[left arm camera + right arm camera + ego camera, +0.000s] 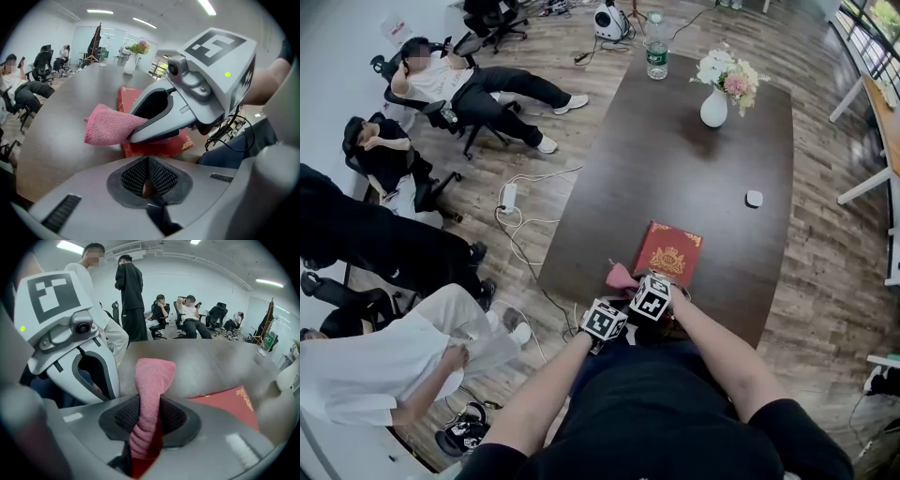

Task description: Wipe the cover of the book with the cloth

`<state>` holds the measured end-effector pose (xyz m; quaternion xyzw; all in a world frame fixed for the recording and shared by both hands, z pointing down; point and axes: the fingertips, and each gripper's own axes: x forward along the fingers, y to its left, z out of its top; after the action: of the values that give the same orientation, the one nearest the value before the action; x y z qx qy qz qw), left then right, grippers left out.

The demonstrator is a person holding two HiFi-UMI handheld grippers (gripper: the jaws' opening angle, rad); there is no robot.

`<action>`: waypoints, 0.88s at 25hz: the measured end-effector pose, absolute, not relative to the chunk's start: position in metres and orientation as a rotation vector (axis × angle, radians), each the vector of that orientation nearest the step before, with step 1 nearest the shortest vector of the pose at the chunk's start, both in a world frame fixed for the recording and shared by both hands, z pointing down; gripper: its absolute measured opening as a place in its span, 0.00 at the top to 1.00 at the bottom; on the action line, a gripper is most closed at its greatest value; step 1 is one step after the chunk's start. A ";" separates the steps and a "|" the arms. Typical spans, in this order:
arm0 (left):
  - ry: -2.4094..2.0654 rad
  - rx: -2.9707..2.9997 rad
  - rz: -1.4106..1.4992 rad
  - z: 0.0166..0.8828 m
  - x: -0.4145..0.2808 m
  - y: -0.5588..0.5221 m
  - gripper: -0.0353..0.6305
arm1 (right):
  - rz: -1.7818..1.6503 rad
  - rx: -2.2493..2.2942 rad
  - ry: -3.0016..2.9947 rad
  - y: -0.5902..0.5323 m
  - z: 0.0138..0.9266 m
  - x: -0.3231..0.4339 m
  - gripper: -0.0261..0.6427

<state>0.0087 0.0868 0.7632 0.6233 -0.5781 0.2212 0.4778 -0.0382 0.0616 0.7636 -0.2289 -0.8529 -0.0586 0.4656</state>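
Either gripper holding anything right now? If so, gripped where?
Right gripper is shut on the pink cloth, pinching its bunched end; the free end sticks out ahead of the jaws. Left gripper is shut with nothing in it.

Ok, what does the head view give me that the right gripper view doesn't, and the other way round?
Head view only: the small white object on the table and the power strip on the floor. Right gripper view only: the right gripper, jaws shut on the cloth. Both: the cloth, the red book and the left gripper.
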 end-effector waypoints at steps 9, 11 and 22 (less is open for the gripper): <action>-1.414 1.520 0.552 0.763 0.008 0.087 0.95 | -0.120 -0.552 -2.102 0.058 0.764 -0.034 0.78; -1.413 1.518 0.553 0.763 0.008 0.087 0.95 | -0.116 -0.552 -2.101 0.058 0.764 -0.032 0.78; -1.414 1.519 0.563 0.763 0.009 0.088 0.95 | -0.117 -0.552 -2.088 0.053 0.766 -0.019 0.78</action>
<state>0.0091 0.0875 0.7631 0.6212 -0.5787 0.2302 0.4756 -0.0192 0.0531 0.7661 -0.2251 -0.8521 -0.0478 0.4702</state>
